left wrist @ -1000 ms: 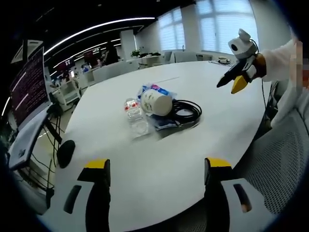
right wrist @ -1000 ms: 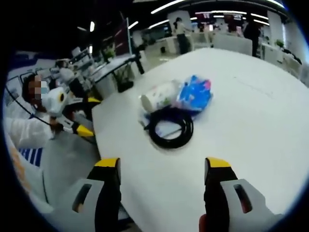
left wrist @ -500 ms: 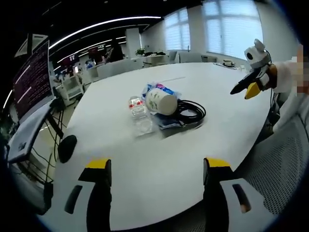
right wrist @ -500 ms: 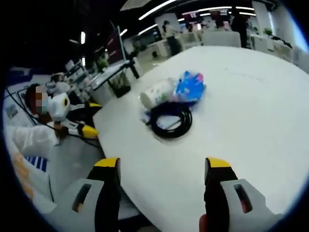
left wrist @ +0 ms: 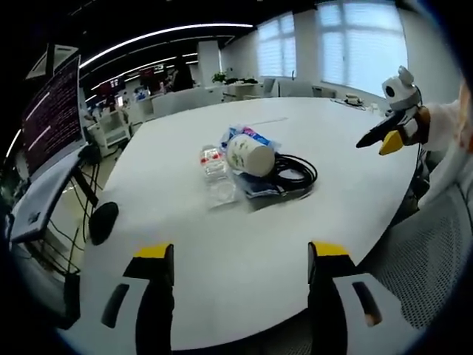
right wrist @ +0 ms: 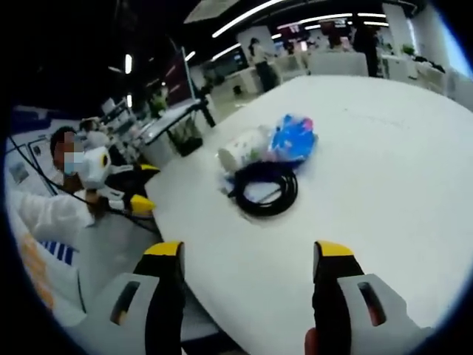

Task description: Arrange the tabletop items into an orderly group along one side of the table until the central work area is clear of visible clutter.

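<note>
A small heap sits mid-table: a white paper cup (left wrist: pixel 249 154) on its side, a clear plastic bottle (left wrist: pixel 216 176), a blue packet (left wrist: pixel 244 136) and a coiled black cable (left wrist: pixel 293 171). In the right gripper view the same cup (right wrist: pixel 245 147), blue packet (right wrist: pixel 293 138) and cable (right wrist: pixel 264 188) lie ahead. My left gripper (left wrist: pixel 235 262) is open over the near table edge, well short of the heap. My right gripper (right wrist: pixel 250 260) is open and holds nothing; it also appears at the right of the left gripper view (left wrist: pixel 384 137), off the table's edge.
The white round table (left wrist: pixel 340 118) stretches far behind the heap. A monitor (left wrist: pixel 48 111) on a stand and a black mouse-like object (left wrist: pixel 102 222) lie left. A mesh chair (left wrist: pixel 432 259) stands at the right. The person's white sleeve (right wrist: pixel 41 211) shows left.
Both views drifted slightly; the heap stays put. The right gripper has shifted further right in the left gripper view, away from the heap.
</note>
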{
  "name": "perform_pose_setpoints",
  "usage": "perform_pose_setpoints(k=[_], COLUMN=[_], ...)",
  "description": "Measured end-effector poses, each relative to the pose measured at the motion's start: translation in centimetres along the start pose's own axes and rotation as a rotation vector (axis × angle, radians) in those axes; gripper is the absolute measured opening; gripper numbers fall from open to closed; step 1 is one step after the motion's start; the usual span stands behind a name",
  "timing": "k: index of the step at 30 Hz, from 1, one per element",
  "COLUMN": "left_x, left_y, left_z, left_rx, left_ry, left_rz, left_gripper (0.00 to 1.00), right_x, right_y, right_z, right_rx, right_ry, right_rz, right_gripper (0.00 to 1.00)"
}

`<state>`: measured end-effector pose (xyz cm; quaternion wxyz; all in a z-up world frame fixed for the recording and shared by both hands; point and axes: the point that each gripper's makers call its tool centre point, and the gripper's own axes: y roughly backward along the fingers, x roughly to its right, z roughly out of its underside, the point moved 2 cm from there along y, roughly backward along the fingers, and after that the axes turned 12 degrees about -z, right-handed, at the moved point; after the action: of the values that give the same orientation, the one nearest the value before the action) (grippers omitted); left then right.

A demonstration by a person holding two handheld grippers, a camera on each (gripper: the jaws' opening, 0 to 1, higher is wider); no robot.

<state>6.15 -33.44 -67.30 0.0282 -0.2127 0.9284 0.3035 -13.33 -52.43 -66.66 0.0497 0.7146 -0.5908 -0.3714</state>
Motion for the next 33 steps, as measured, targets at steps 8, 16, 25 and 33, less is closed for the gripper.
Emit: perform_pose_setpoints(k=[8, 16, 25, 33], left_x=[1.1, -3.0, -5.4, -5.6], left_y=[-0.6, -4.7, -8.2, -9.9], left_z=[-3.8, -9.6, -13.6, -13.9], left_rx=[0.065, 0.04, 0.026, -0.078], left_ry=[0.053, 0.179, 0.145, 0.071], left_rz=[0.001, 0.031, 0.022, 0.08], left_gripper=[0.73, 0.71, 0.67, 0.66], right_x=[0.8, 1.4, 2.4, 2.5], right_y=[1.3, 2.4, 3.6, 3.2], right_z=[-0.8, -0.1, 0.2, 0.5], right_rx=[0.03, 0.049, 0.065, 0.062], right_ry=[-0.004, -0.042, -0.081, -0.104], right_rz=[0.024, 0.047, 0.077, 0.078], right_gripper=[0.69, 0.68, 0.68, 0.68])
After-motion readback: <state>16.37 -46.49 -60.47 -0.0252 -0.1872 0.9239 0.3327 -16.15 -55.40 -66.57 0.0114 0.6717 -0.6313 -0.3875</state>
